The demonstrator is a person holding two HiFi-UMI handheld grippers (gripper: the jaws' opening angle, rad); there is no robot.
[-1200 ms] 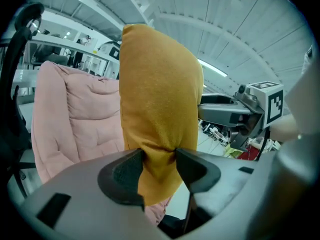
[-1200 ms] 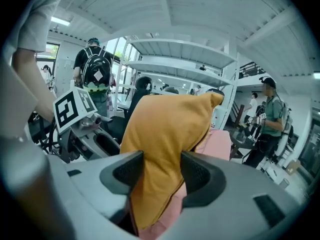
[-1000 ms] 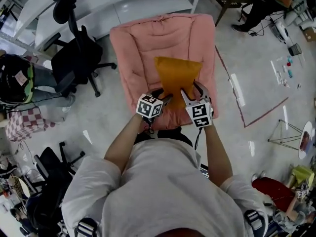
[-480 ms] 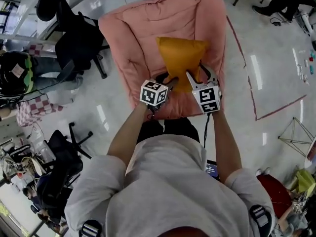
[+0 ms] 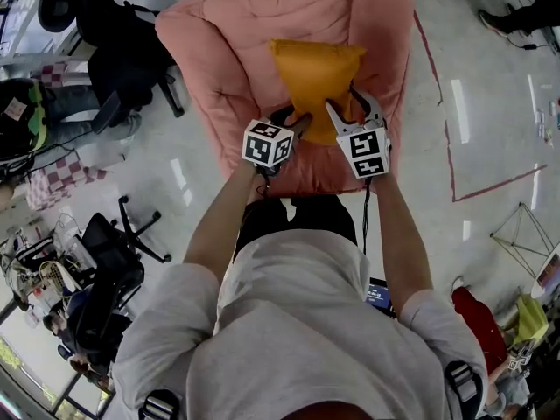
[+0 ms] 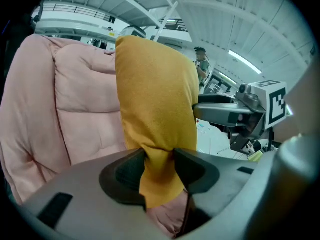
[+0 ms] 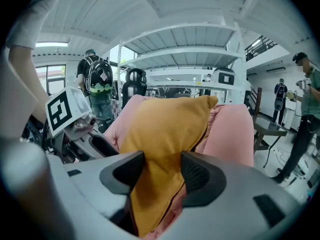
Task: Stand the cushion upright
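Head view shows we have brought the orange cushion [image 5: 317,77] lower onto the pink chair [image 5: 219,51], standing on edge, its lower corners gripped by the left gripper [image 5: 293,125], whose jaws have just been closing tighter, and the right gripper [image 5: 354,112], so we judge it nearly upright.

**Mustard on pink, over a grey floor**

The cushion [image 5: 315,73] is plain mustard yellow, with no print. The padded seat [image 5: 219,51] under it is dusty pink all over. The right gripper [image 5: 350,105] has a pale grey body, black fingers [image 7: 200,176] and a cube [image 5: 367,151] patterned in black-and-white squares. The floor [image 5: 490,86] is glossy light grey, crossed by dark red tape lines [image 5: 494,186]. The person's shirt [image 5: 297,339] is off-white. An office chair [image 5: 122,59] is black, and a cloth [image 5: 61,178] is checked red and white.
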